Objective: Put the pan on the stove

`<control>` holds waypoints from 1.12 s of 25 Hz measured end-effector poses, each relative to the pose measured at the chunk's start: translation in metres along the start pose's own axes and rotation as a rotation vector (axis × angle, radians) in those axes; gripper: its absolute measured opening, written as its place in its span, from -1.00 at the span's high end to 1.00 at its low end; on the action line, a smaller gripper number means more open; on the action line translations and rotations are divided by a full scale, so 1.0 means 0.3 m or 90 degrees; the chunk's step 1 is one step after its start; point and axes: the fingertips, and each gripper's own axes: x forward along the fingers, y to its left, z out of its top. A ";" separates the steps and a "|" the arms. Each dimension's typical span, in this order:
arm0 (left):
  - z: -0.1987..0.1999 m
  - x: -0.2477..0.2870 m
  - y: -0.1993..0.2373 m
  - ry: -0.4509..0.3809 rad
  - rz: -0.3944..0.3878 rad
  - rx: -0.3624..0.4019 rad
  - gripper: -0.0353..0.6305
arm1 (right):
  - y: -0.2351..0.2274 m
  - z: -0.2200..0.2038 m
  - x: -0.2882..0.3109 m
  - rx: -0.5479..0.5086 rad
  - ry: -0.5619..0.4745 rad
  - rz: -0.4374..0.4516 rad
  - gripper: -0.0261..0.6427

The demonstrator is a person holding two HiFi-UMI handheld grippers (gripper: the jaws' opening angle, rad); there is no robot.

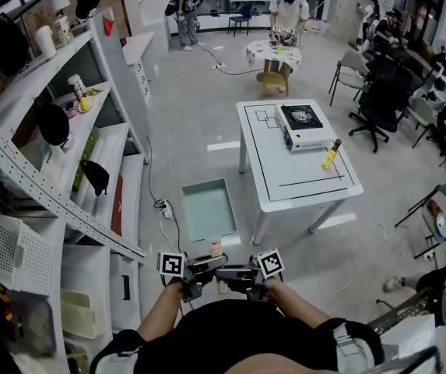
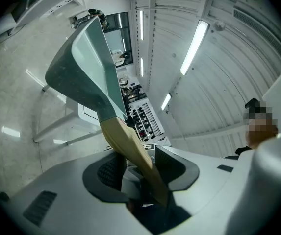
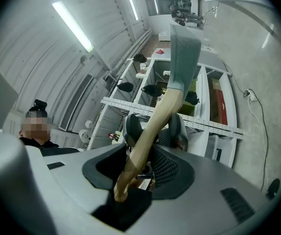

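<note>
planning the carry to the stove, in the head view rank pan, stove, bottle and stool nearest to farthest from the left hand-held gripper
1. Pan: its handle is gripped in the left hand-held gripper, body just ahead.
2. Bottle: right side of the table.
3. Stove: on the table, just behind the bottle.
4. Stool: far beyond the table.

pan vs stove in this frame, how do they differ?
Look: the pan is mint green with a wooden handle; the stove is a white box with a black burner top.
Support: the pan is held up by its handle in the left tongs and right tongs; the stove rests on the white table.
Position: the pan is close to the person, the stove farther off.
Both are roughly rectangular.
</note>
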 end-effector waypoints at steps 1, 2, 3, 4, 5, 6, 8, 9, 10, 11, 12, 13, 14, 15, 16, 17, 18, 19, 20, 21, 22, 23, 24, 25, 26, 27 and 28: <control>-0.006 0.002 0.010 -0.001 0.006 -0.001 0.31 | 0.000 -0.002 -0.006 0.000 0.003 0.005 0.42; -0.012 0.004 0.024 -0.003 0.014 -0.001 0.31 | 0.000 -0.005 -0.012 0.000 0.006 0.009 0.42; -0.016 0.008 0.030 -0.006 0.019 0.002 0.31 | 0.001 -0.008 -0.018 -0.002 0.011 0.013 0.42; -0.021 0.013 0.034 -0.008 0.023 0.002 0.31 | 0.000 -0.012 -0.023 -0.004 0.017 0.014 0.42; -0.028 0.017 0.039 -0.010 0.027 -0.001 0.31 | -0.003 -0.018 -0.029 -0.005 0.024 0.013 0.42; -0.033 0.022 0.039 -0.012 0.030 -0.004 0.31 | -0.007 -0.022 -0.035 -0.006 0.032 0.011 0.42; -0.031 0.034 0.026 -0.016 0.029 -0.005 0.31 | -0.011 -0.025 -0.040 -0.003 0.044 0.013 0.41; -0.027 0.035 0.028 -0.018 0.031 -0.002 0.31 | -0.013 -0.023 -0.040 0.000 0.047 0.017 0.41; -0.023 0.032 0.040 -0.017 0.036 0.003 0.31 | -0.016 -0.019 -0.040 0.003 0.048 0.020 0.41; -0.018 0.025 0.060 -0.013 0.045 0.011 0.31 | -0.021 -0.013 -0.039 0.006 0.049 0.023 0.41; -0.010 0.016 0.081 -0.008 0.054 0.019 0.31 | -0.028 -0.004 -0.036 0.009 0.048 0.025 0.41; 0.005 0.012 0.089 -0.009 0.056 0.020 0.31 | -0.037 0.009 -0.031 0.012 0.046 0.026 0.41; 0.025 0.012 0.087 -0.014 0.052 0.015 0.31 | -0.048 0.025 -0.025 0.014 0.045 0.026 0.41; 0.049 0.010 0.088 -0.018 0.047 0.011 0.31 | -0.063 0.044 -0.016 0.016 0.043 0.025 0.41; 0.074 0.006 0.097 -0.019 0.044 0.007 0.31 | -0.081 0.067 -0.005 0.017 0.042 0.023 0.41; 0.102 0.000 0.112 -0.021 0.040 -0.002 0.31 | -0.100 0.094 0.008 0.017 0.041 0.021 0.41; 0.128 -0.010 0.139 -0.021 0.038 -0.012 0.31 | -0.118 0.124 0.021 0.018 0.039 0.019 0.41; 0.155 -0.024 0.177 -0.015 0.041 -0.013 0.31 | -0.135 0.155 0.035 0.020 0.038 0.017 0.41; 0.186 -0.039 0.210 -0.003 0.047 -0.001 0.31 | -0.152 0.187 0.051 0.021 0.038 0.014 0.41; 0.225 -0.053 0.232 0.008 0.053 0.019 0.31 | -0.169 0.219 0.071 0.021 0.038 0.012 0.41; 0.269 -0.064 0.242 0.014 0.053 0.031 0.31 | -0.185 0.255 0.093 0.019 0.040 0.009 0.41; 0.316 -0.071 0.243 0.012 0.046 0.029 0.31 | -0.202 0.295 0.115 0.018 0.043 0.006 0.42; 0.364 -0.077 0.242 0.007 0.038 0.019 0.31 | -0.217 0.337 0.137 0.017 0.045 0.003 0.42; 0.413 -0.088 0.251 0.004 0.033 0.015 0.31 | -0.231 0.383 0.160 0.016 0.046 0.001 0.42; 0.463 -0.103 0.269 0.004 0.031 0.014 0.31 | -0.246 0.431 0.184 0.014 0.046 -0.001 0.42; 0.514 -0.117 0.282 0.000 0.025 0.009 0.31 | -0.260 0.479 0.209 0.011 0.045 -0.004 0.42; 0.568 -0.127 0.286 -0.006 0.016 0.004 0.31 | -0.275 0.527 0.232 0.007 0.043 -0.007 0.42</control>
